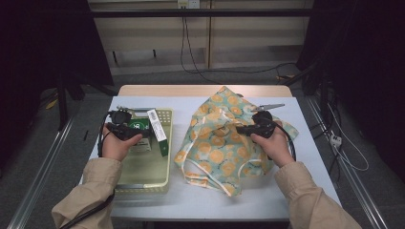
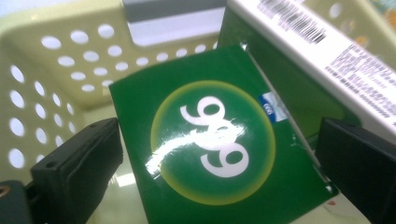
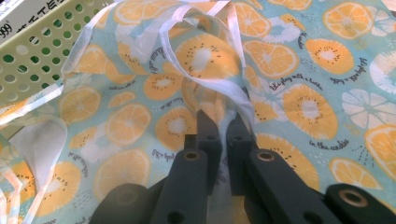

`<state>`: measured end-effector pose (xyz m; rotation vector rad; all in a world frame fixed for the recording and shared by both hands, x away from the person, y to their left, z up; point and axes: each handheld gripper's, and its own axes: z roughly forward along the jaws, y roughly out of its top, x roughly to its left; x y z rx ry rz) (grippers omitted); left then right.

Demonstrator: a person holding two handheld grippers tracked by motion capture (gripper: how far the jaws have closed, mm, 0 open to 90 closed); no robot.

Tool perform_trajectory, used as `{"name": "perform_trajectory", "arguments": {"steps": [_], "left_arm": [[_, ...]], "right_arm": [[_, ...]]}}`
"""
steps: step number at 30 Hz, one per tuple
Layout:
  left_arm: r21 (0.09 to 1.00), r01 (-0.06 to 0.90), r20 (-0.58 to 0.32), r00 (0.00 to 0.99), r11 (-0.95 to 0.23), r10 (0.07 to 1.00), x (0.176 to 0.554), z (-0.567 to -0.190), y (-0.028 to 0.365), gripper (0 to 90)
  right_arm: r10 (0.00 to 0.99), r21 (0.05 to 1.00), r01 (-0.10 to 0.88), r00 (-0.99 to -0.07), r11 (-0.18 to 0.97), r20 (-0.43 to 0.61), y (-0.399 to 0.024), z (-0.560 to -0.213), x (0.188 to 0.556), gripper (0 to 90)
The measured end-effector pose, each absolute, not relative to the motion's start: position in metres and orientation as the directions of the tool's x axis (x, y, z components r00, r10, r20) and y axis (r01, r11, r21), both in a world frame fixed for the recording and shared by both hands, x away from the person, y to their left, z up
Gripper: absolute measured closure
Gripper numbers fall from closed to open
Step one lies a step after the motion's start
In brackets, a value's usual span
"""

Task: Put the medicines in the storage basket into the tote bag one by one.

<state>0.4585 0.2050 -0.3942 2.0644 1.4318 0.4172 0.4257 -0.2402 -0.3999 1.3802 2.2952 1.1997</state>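
White tabletop holds a basket (image 1: 165, 179) at your left and a soft, slippery bag (image 1: 215, 143) beside it. Your right gripper (image 3: 223, 122) is pinched shut on its thin rim. Your left gripper (image 2: 215, 163), level over the basket, clamps a light, stiff box (image 2: 210, 144) by its sides.

**Count on the table: four kinds**

Two grippers are working, left (image 1: 125, 129) and right (image 1: 248, 128). One perforated yellow basket (image 1: 165, 169) is sitting there, two green boxes (image 2: 212, 144) are showing inside, and one orange-print bag (image 1: 215, 143) is lying alongside.
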Motion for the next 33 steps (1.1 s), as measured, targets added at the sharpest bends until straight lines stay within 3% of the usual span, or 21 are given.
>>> {"name": "perform_trajectory", "arguments": {"steps": [9, 11, 14, 21, 33], "left_arm": [[0.606, 0.747, -0.058, 0.383, -0.273, 0.922, 0.457, -0.399, 0.202, 1.9], [0.604, 0.744, -0.048, 0.392, -0.286, 0.919, 0.456, -0.400, 0.200, 4.1], [0.592, 0.753, -0.048, 0.390, -0.288, 0.920, 0.454, -0.398, 0.200, 14.8], [0.576, 0.772, -0.072, 0.376, -0.269, 0.924, 0.454, -0.393, 0.205, 17.4], [0.626, 0.744, -0.124, 0.390, -0.233, 0.912, 0.444, -0.341, 0.225, 17.9]], "right_arm": [[0.813, 0.728, 0.646, -0.539, 0.231, 0.220, -0.240, -0.401, 0.426, 88.2], [0.814, 0.723, 0.651, -0.537, 0.232, 0.222, -0.240, -0.402, 0.426, 88.2], [0.815, 0.724, 0.651, -0.534, 0.227, 0.224, -0.240, -0.402, 0.426, 88.3], [0.816, 0.731, 0.645, -0.533, 0.223, 0.221, -0.243, -0.399, 0.424, 88.3], [0.818, 0.737, 0.640, -0.532, 0.218, 0.219, -0.245, -0.398, 0.424, 88.5]]}}
